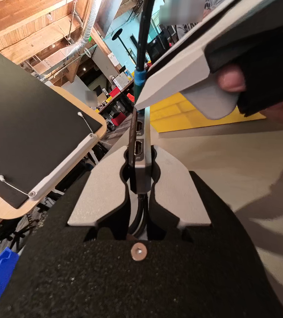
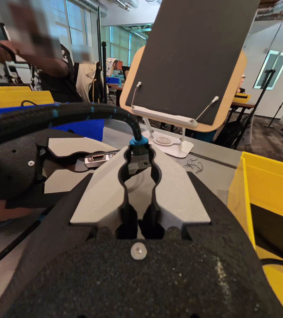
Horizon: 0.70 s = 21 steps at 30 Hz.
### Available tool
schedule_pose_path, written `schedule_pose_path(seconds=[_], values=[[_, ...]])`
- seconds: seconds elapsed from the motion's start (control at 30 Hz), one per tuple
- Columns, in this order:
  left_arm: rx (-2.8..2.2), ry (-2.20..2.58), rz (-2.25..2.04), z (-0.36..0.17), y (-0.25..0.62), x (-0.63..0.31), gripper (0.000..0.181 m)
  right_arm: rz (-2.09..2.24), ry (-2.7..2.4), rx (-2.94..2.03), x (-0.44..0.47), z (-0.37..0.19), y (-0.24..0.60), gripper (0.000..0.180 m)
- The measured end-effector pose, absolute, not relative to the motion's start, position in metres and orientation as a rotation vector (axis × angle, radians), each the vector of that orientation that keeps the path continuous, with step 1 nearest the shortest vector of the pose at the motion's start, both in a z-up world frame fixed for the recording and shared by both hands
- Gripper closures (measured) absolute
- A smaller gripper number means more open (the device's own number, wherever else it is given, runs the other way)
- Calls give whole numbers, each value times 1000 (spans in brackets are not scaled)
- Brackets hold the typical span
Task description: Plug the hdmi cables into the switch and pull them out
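My left gripper (image 1: 139,154) is shut on the near end of a grey HDMI switch (image 1: 141,173) and holds it on edge above the table. Its two nearer ports are empty. My right gripper (image 2: 138,149) is shut on a dark HDMI plug (image 2: 138,151) with a blue collar (image 2: 137,141), at the switch's (image 2: 101,159) far port. Its finger (image 1: 171,77) hides the joint in the left wrist view. The braided black cable (image 2: 60,111) arcs off to the left. The left gripper (image 2: 60,165) comes in from the left in the right wrist view.
A wooden stand with a black board (image 2: 180,68) stands just behind the switch and also shows in the left wrist view (image 1: 25,120). A yellow bin (image 2: 266,189) is at the right and a blue bin (image 2: 78,127) at the left. A person stands behind. Spacing between my two grippers at the tips: around 5 cm.
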<state>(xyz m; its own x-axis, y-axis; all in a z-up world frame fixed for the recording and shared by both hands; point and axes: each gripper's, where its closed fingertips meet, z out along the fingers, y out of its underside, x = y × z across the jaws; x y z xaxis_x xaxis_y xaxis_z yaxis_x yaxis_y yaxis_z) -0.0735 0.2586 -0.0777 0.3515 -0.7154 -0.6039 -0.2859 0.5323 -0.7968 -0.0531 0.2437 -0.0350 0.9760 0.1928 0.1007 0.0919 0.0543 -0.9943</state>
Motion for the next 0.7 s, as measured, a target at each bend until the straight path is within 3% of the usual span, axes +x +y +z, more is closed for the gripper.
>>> schedule_pose_path(seconds=[0.37, 0.7], values=[[-904, 1206, -350, -71, 249, -82, 160, 134, -151, -1630, -46, -51, 257, 161], [-904, 1327, -361, -87, 248, -77, 145, 329, -307, -1641, -67, -49, 235, 160]])
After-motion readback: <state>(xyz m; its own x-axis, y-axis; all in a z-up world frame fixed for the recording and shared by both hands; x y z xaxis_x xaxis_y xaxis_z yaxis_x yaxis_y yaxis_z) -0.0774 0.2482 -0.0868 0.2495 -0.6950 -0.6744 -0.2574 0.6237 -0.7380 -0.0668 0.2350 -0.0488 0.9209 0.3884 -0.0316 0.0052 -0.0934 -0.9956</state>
